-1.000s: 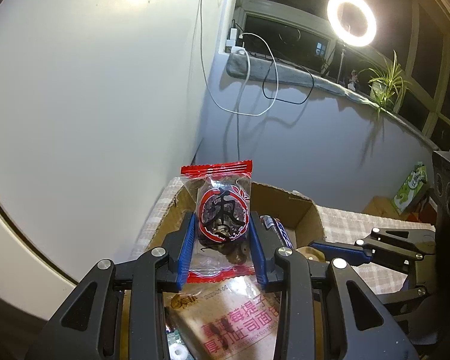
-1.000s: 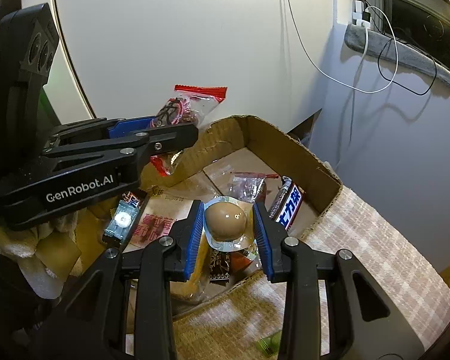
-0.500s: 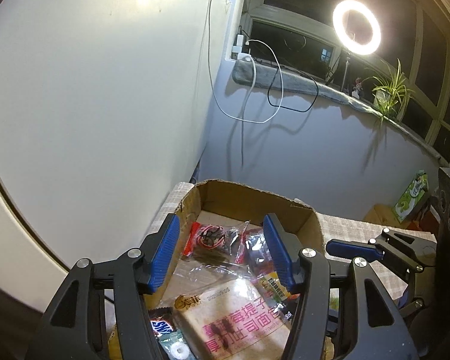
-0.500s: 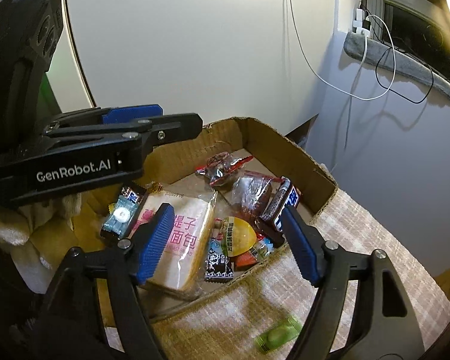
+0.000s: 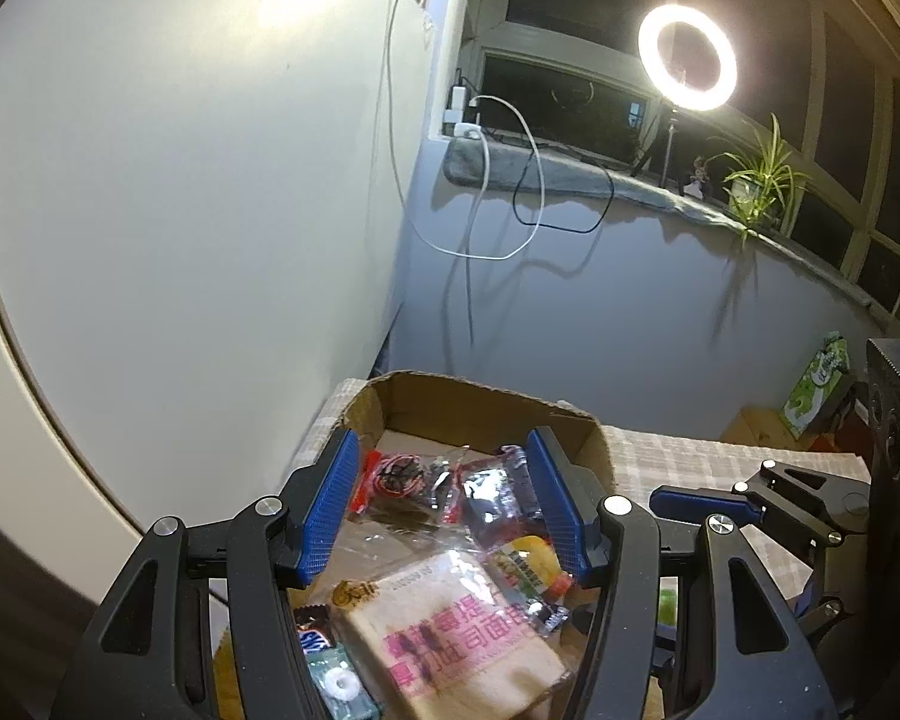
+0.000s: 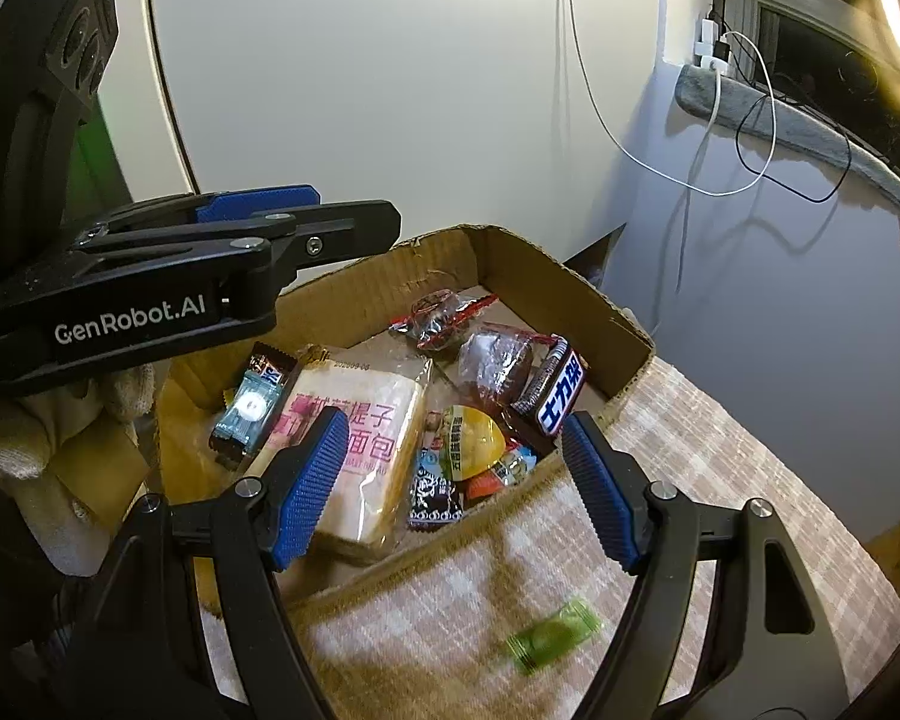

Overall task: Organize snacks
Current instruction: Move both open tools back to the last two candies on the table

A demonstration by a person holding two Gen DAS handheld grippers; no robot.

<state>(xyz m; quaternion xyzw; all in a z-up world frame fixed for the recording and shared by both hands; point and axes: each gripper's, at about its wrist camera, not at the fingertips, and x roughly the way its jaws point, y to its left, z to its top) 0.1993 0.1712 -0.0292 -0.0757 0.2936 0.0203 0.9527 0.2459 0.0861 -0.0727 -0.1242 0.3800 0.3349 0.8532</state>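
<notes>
An open cardboard box on a checked cloth holds several snacks. Among them are a red-edged clear packet, a bread pack with pink lettering, a round yellow packet and a chocolate bar. My left gripper hovers open over the box's far half, nothing between its pads. Above the box's near edge my right gripper stands open and empty; in the left wrist view one of its fingers shows to the right.
A small green candy lies on the checked cloth in front of the box. A gloved hand holds the left gripper. A white wall rises close behind the box. A window sill with cables and a ring light stand further back.
Both grippers have opened. The red-edged packet dropped from the left one and the round packet from the right one; both now lie in the box.
</notes>
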